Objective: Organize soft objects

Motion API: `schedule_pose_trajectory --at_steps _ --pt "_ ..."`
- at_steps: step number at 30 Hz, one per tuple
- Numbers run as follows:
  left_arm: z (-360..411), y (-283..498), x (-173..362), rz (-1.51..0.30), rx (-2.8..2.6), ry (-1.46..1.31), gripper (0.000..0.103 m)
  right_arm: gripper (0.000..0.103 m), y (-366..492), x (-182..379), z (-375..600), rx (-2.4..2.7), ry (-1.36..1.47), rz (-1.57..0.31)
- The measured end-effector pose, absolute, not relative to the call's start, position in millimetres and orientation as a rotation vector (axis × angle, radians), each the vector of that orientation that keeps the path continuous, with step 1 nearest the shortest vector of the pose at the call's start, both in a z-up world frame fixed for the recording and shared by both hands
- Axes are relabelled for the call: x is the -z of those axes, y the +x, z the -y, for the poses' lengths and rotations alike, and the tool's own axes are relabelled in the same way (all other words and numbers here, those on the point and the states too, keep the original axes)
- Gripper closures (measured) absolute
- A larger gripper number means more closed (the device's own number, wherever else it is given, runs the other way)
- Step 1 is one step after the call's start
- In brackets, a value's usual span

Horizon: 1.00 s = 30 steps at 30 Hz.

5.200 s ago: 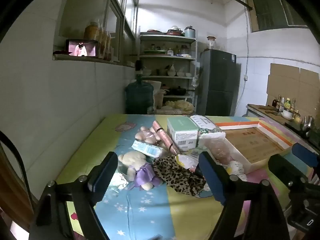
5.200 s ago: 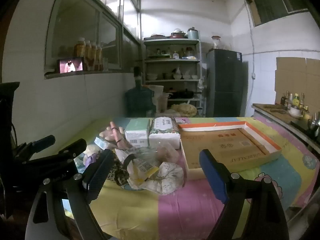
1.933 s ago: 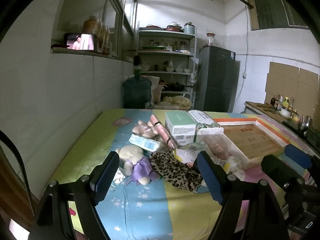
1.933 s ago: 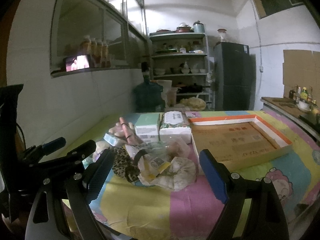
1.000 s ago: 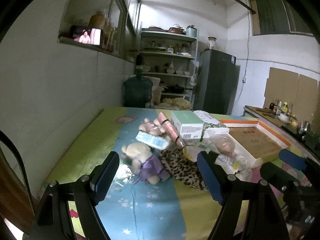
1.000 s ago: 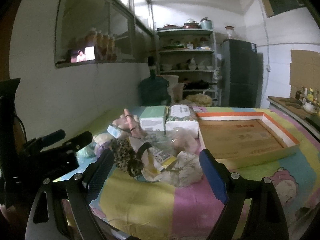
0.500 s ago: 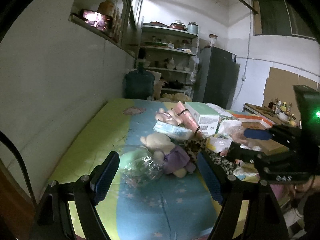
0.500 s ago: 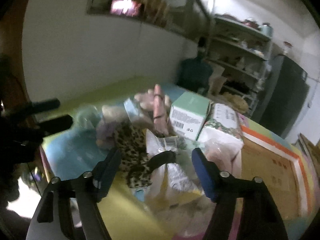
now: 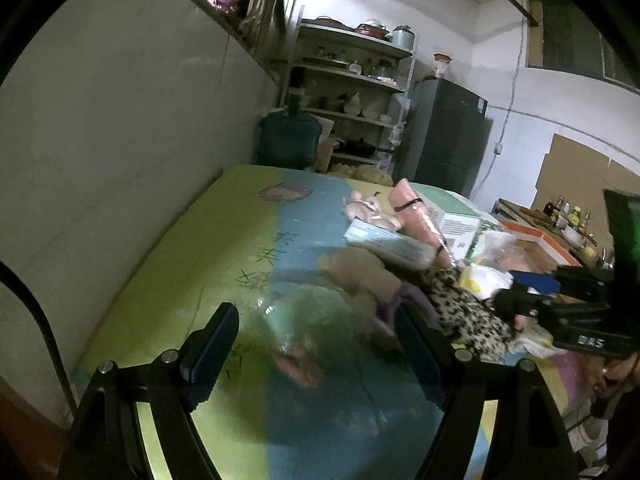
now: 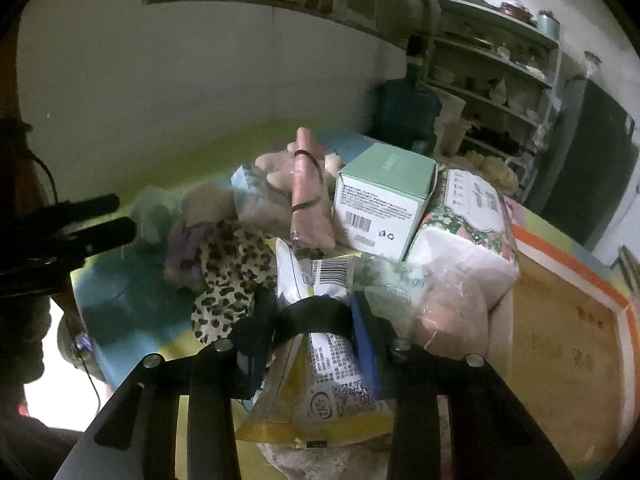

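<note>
Box [image 10: 560, 344] at table's right edge empty; nothing sorted. Right gripper [image 10: 312, 320] has just been closing, now clamped on packet [image 10: 324, 364]; left gripper [image 9: 316, 340] apart over clear bag [image 9: 304, 320].

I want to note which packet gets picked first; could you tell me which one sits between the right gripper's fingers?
The white-and-yellow packet with the barcode and black band. The right gripper has been closing around it; the floral tissue pack and mint-green box lie beyond.
</note>
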<state>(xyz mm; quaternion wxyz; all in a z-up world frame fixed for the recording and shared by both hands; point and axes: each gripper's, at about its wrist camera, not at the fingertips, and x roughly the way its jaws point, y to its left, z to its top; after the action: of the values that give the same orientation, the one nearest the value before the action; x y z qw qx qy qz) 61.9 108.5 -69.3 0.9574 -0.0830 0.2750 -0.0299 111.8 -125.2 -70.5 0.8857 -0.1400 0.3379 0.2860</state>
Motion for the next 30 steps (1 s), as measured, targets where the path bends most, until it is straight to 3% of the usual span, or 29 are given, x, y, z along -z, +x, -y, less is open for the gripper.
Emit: schedule_pose_trajectory --at_steps 5,15,30 --pt "-112 79 75 -0.587 0.086 -0.194 0.023 0.066 109 66 132 -0.584 -0.230 -0.690" --pt "-116 82 79 -0.577 0.099 -0.221 0.051 0.066 96 51 141 -0.579 -0.104 -0.650" --pt "-125 63 60 -0.501 0.036 -0.248 0.055 0.065 83 27 149 -0.580 -0.007 -0.565"
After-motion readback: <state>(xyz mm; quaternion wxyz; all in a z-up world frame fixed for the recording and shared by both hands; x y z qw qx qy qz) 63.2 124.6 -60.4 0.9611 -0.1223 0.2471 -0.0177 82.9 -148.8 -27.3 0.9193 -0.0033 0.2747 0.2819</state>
